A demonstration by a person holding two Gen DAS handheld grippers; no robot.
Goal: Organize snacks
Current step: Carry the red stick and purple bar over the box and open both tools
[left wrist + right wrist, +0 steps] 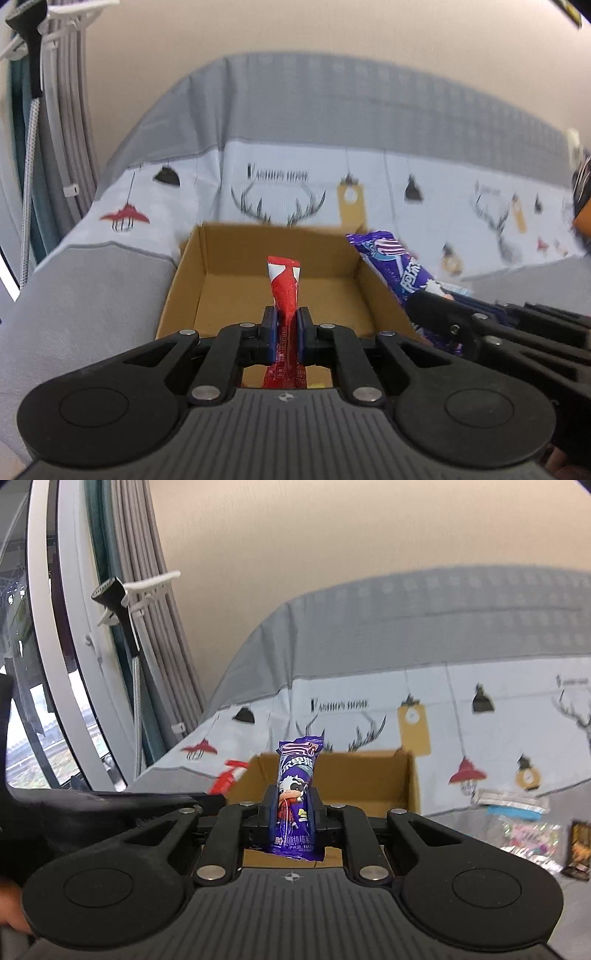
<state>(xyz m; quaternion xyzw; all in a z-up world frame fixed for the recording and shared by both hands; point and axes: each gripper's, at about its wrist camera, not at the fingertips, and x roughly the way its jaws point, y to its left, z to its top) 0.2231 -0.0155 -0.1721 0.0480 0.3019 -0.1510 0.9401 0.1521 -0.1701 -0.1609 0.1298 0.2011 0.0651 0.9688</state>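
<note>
Left gripper (287, 332) clamped the red stick pack (283, 284), right gripper (294, 812) clamped the purple candy bar (297, 794); both hung over the cardboard box (184, 288). Risk: grippers close together, could collide or drop packs outside.

My left gripper (287, 334) is matte black plastic: a ribbed grey-black deck at the bottom of the frame, a small crosshair mark at its centre, round silver pivot screws on the linkage arms, blue pads (271, 334) lining the fingers. My right gripper (293, 812) looks identical, with a sliver of bare skin showing at the lower left edge.
</note>
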